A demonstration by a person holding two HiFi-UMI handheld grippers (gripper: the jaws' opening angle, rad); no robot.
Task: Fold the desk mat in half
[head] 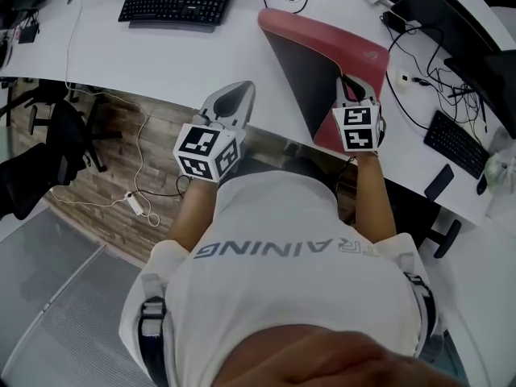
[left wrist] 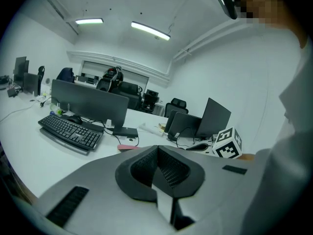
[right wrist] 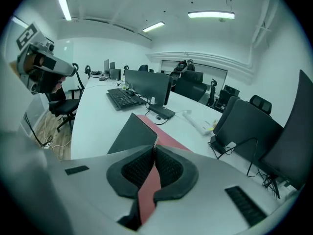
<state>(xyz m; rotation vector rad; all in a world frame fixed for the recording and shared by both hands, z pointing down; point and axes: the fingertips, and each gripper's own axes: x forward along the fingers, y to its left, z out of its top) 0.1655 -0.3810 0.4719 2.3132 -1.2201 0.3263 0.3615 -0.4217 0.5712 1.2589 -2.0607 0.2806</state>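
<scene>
Clamping the raised near edge of the desk mat (head: 339, 43) at the desk's (head: 161, 59) front edge, the right gripper (head: 348, 83) held on; the left gripper (head: 239, 89), closed and empty, hovered just left of the mat.

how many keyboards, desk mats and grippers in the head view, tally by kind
keyboards: 2 (top, right)
desk mat: 1
grippers: 2 (left gripper, right gripper)
total: 5
</scene>
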